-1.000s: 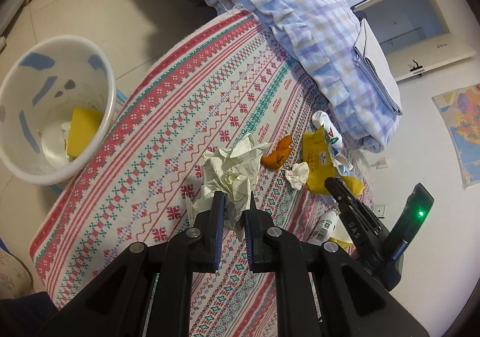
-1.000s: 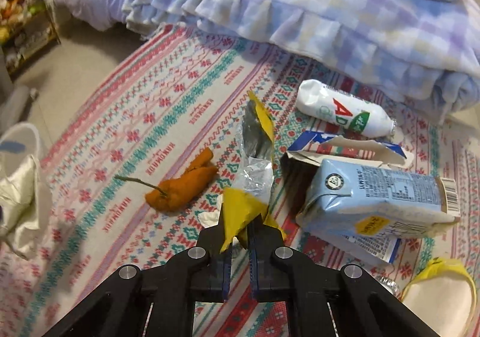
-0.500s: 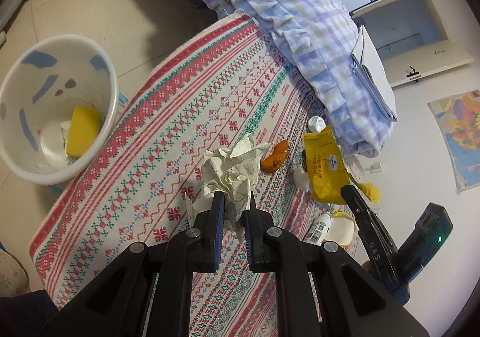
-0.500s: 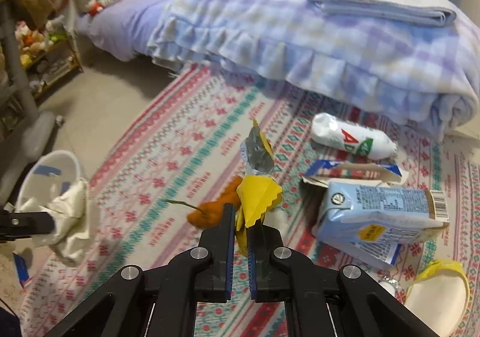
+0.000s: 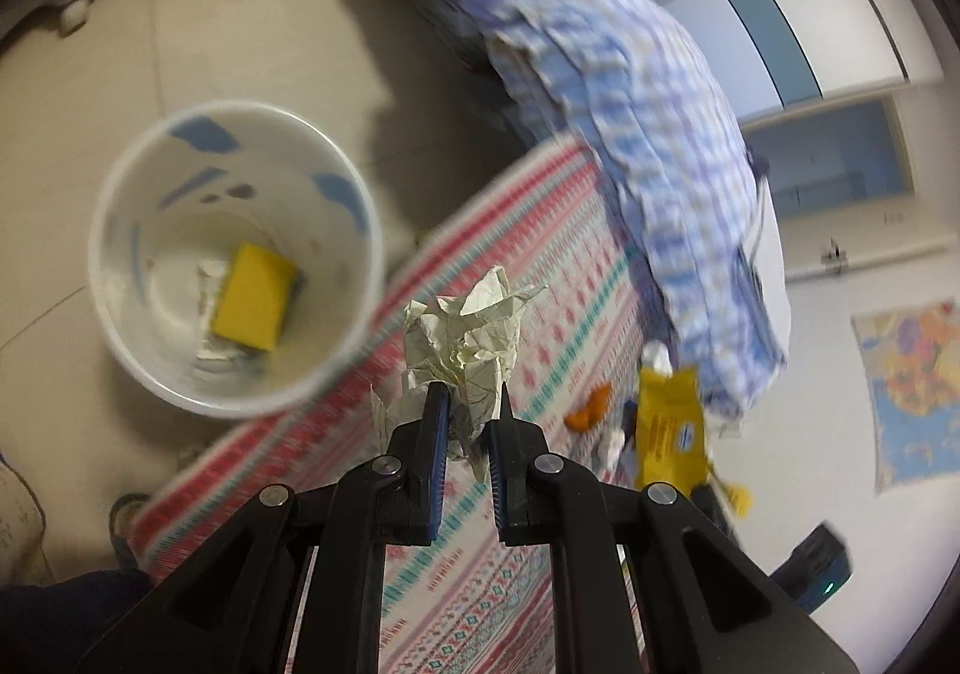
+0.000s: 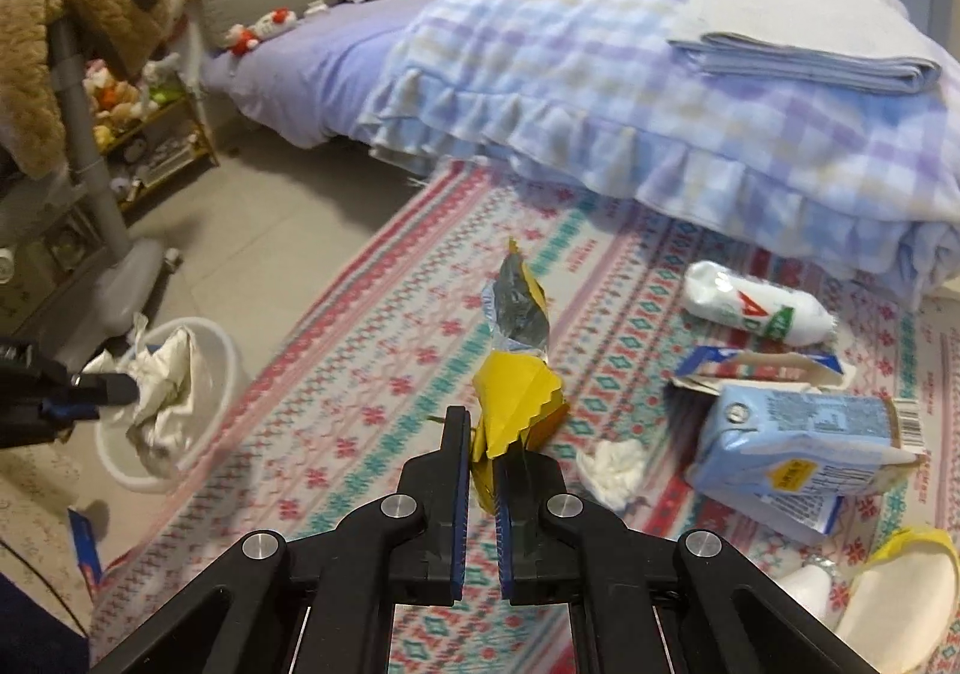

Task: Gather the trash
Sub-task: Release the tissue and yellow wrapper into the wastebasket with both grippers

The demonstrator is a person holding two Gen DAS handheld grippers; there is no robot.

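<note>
My left gripper [image 5: 471,410] is shut on a crumpled cream paper wad [image 5: 465,341], held just right of the white trash bin [image 5: 120,194]; the bin holds a yellow sponge [image 5: 255,296]. In the right wrist view that same paper wad [image 6: 165,392] hangs over the bin [image 6: 225,356] in the left gripper [image 6: 129,387]. My right gripper [image 6: 489,437] is shut on a yellow and silver snack wrapper [image 6: 516,356], lifted above the patterned rug [image 6: 372,350].
On the rug lie a blue milk carton [image 6: 798,434], a white bottle [image 6: 756,308], a white tissue [image 6: 612,464] and an orange peel [image 5: 591,410]. A bed with a checked blanket [image 6: 600,92] borders the rug. A chair base [image 6: 126,278] stands near the bin.
The left gripper has carried the paper wad leftward to the bin, which now looks larger and nearer. The right gripper has lifted the wrapper up off the rug.
</note>
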